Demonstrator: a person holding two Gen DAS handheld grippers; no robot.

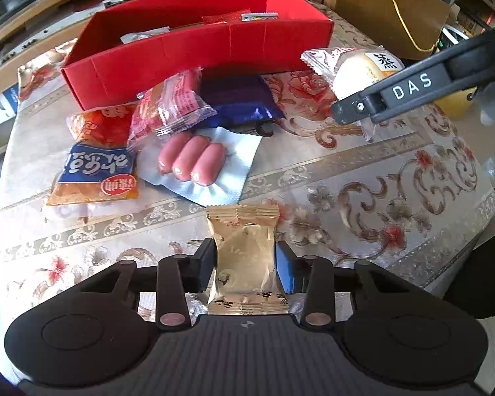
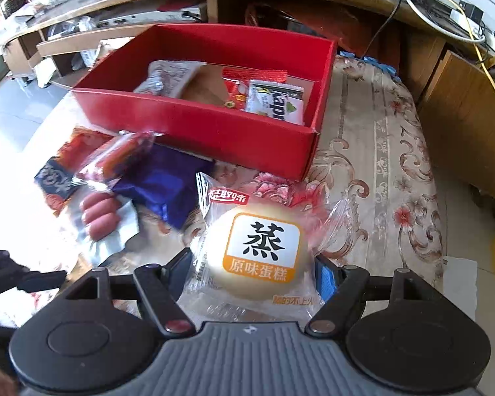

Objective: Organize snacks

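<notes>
The surface (image 1: pixel 363 178), draped in a pale floral cloth, carried everything. Ahead of both tools sat the red box (image 1: pixel 194 62), open-topped, with a silver packet (image 2: pixel 168 77), a red packet (image 2: pixel 247 81) and a white "Kapi" sachet (image 2: pixel 275 100) lying inside it.

Between the box and the left tool (image 1: pixel 244 265) lay a loose heap of snacks. A dark blue pouch (image 1: pixel 241 99) lay against the box's near wall. Partly over the pouch's left side rested a clear-wrapped red sausage pack (image 1: pixel 170 105), and just nearer the tool lay a silver vacuum pack of three small sausages (image 1: pixel 193 160). Left of those sat an orange-and-blue bag (image 1: pixel 95 168) with a red-orange pack (image 1: pixel 99 125) tucked under its far end.

The right tool (image 2: pixel 254 267) was clenched on the steamed cake (image 2: pixel 260 250), a pale round bun in clear wrap (its label bore a big black character on white). In the left wrist view it hung ahead and to the right of the left tool, apparently raised off the cloth, beside the box's right corner.

The left tool was clenched on the gold snack packet (image 1: pixel 244 257), its pads pressed in on both sides of the wrapper's waist, the packet's crimped far end pointing toward the sausages.
</notes>
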